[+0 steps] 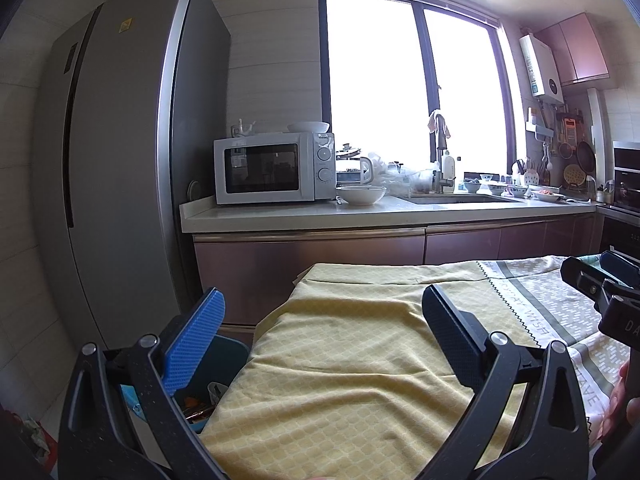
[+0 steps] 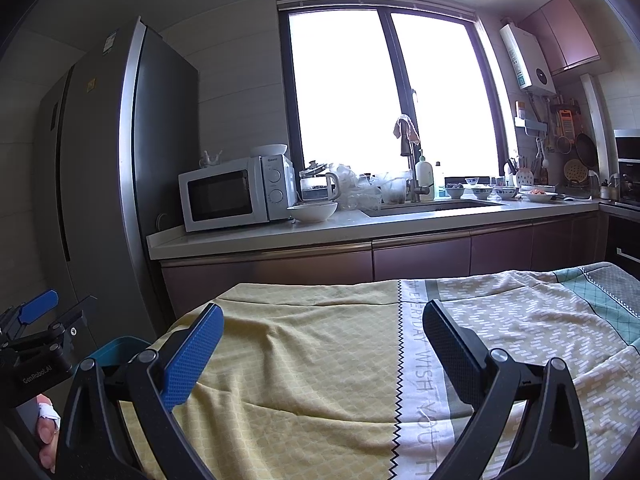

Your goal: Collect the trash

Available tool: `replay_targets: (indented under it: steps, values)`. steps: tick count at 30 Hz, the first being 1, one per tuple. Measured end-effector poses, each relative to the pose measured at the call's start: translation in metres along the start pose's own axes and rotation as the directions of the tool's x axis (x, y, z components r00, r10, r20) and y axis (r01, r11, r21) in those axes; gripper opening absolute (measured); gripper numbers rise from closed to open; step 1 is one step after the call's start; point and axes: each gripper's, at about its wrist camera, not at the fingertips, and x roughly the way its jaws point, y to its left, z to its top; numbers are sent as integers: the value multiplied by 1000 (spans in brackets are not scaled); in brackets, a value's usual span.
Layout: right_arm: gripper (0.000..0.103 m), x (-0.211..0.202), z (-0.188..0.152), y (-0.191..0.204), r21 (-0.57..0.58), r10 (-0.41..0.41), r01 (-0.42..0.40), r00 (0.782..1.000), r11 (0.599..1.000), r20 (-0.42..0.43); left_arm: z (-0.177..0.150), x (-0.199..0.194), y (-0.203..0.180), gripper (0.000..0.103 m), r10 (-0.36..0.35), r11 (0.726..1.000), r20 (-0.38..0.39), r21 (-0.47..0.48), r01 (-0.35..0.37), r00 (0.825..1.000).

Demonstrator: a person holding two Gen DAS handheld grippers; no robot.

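Hovering over the tablecloth (image 2: pixel 304 360), both grippers were spread wide and held nothing.
Left gripper (image 1: pixel 322 336) and right gripper (image 2: pixel 322 344) faced the counter (image 1: pixel 360 212); a bin (image 1: pixel 224 364) with trash sat off the table's left edge.

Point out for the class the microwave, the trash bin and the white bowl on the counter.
microwave (image 1: pixel 262 168): left wrist view, on its dark door window.
trash bin (image 1: pixel 230 350): left wrist view, on its teal inner wall.
white bowl (image 2: pixel 312 211): right wrist view, on its outer side.

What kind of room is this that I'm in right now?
It looks like a home kitchen: a tall fridge, a microwave on the counter, and a sink with a tap under the window. A cloth-covered table stands in front, with both grippers open above it.
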Motion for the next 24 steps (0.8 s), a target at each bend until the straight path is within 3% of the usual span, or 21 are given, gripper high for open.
replay_targets:
  steps: [24]
  values:
    - [96,1,-3,-5,10,-8,8,1000,1000,-2,-3,9,-6,97,-9,1000,-17,3,9,1000]
